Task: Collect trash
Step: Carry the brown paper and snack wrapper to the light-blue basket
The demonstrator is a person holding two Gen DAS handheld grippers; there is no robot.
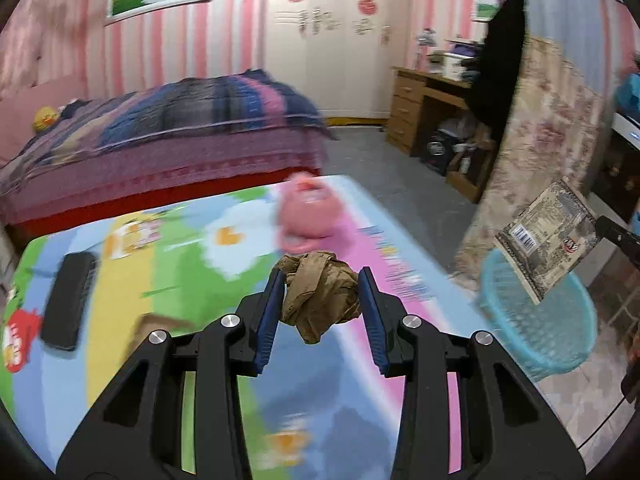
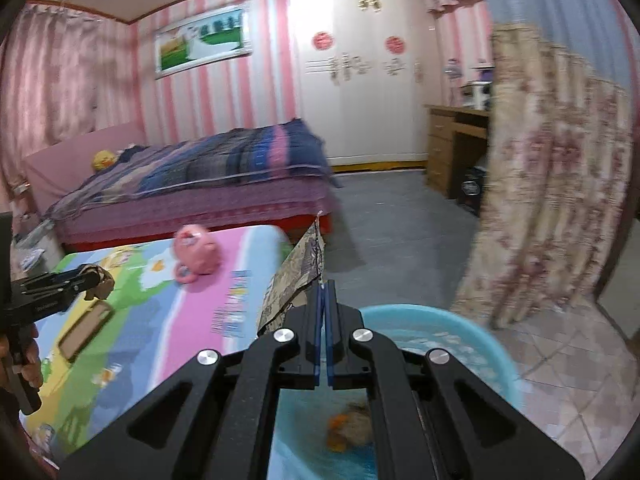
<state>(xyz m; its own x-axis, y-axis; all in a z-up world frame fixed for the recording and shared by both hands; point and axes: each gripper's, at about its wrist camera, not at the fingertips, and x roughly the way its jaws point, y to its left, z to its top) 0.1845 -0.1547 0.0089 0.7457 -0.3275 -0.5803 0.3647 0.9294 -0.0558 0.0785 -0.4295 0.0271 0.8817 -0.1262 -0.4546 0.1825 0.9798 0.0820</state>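
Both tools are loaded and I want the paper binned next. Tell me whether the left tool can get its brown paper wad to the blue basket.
Probably yes: the left tool grips the brown paper wad; the blue basket stands open beside the table, with only the right tool's wrapper above it.

A: Right gripper (image 2: 325, 286)?
B: Pads pressed together on a printed wrapper (image 2: 294, 280) — held above the blue basket (image 2: 472, 332).
A: Left gripper (image 2: 86, 280)?
B: Far left, over the colourful mat (image 2: 168, 320), clamping crumpled brown paper (image 2: 100, 282).

- Left wrist view looks forward along its jaws, low and close over the colourful worktop (image 1: 192, 248).
- Right wrist view hangs above the blue basket (image 2: 460, 332).
- Both face the bed (image 1: 168, 136) and wardrobe (image 2: 360, 80).
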